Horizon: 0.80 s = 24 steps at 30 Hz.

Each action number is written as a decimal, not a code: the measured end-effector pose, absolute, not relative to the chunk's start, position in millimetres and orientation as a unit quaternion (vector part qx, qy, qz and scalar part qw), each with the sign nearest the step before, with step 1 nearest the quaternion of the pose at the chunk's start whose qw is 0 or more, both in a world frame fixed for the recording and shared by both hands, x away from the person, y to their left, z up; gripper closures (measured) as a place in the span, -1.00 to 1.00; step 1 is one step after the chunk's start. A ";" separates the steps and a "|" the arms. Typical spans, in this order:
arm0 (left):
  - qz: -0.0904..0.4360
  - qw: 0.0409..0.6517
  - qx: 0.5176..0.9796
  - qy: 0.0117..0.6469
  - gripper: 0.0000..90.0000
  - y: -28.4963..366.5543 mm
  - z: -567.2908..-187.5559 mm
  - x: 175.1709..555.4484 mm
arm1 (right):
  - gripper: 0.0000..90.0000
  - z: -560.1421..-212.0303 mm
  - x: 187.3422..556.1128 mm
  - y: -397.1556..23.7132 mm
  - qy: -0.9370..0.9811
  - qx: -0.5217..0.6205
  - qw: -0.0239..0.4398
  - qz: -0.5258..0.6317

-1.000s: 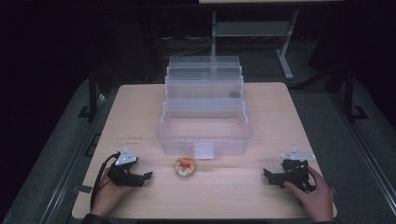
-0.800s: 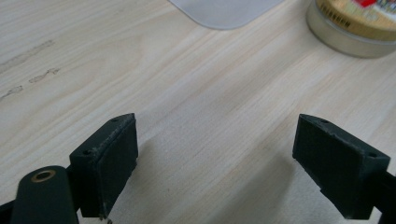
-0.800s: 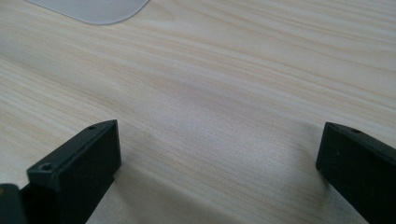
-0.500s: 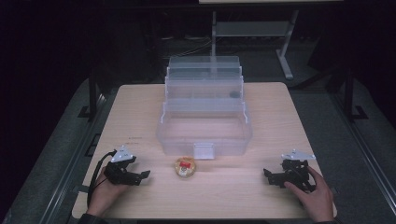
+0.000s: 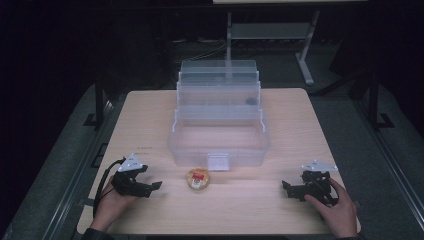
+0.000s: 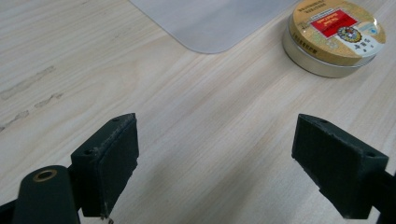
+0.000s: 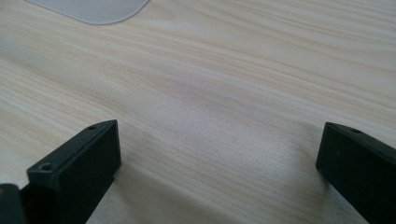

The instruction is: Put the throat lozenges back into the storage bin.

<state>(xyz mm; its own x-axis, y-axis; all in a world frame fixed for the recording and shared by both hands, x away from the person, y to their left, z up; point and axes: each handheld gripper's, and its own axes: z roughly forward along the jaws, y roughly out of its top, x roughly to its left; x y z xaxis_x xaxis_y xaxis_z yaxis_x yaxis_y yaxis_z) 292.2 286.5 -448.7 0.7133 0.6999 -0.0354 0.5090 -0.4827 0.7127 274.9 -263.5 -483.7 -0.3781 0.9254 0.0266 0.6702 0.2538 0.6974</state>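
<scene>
A small round tin [image 5: 199,179] with a gold lid and red label lies on the wooden table just in front of a clear plastic tiered box [image 5: 219,117]. In the left gripper view the tin [image 6: 334,36] sits at the upper right, beyond the jaws. My left gripper [image 5: 153,187] rests low at the table's front left, open and holding nothing, pointing toward the tin. Its jaws [image 6: 217,163] stand wide apart over bare wood. My right gripper [image 5: 287,189] lies at the front right, open and holding nothing, with its jaws [image 7: 219,172] spread over the table.
The clear box stands open with stepped trays rising toward the back; its latch tab [image 5: 219,161] faces the tin. A corner of the box [image 6: 210,21] reaches into the left gripper view. Bare wood [image 5: 250,200] spans between the two grippers. Dark floor surrounds the table.
My left gripper has shifted slightly forward and to the right, toward the tin. The right gripper and the tin have stayed where they were.
</scene>
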 end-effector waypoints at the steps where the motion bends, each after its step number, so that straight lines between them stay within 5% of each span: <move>1: 0.130 0.364 0.852 0.353 -0.69 285.7 -448.3 292.4 | -1.00 -483.6 274.9 -263.5 0.766 0.521 0.200 0.319; 24: 0.113 0.366 0.867 0.319 -0.69 256.8 -440.6 295.3 | -1.00 -483.6 274.9 -263.4 0.766 0.521 0.200 0.319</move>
<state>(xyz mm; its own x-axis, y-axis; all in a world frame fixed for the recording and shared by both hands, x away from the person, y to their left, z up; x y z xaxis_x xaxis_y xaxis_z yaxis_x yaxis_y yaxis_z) 295.3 256.8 -440.6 0.7714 0.6352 -0.0372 0.4695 -0.5288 0.7071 274.9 -263.4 -483.6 -0.3780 0.9254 0.0269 0.6704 0.2535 0.6974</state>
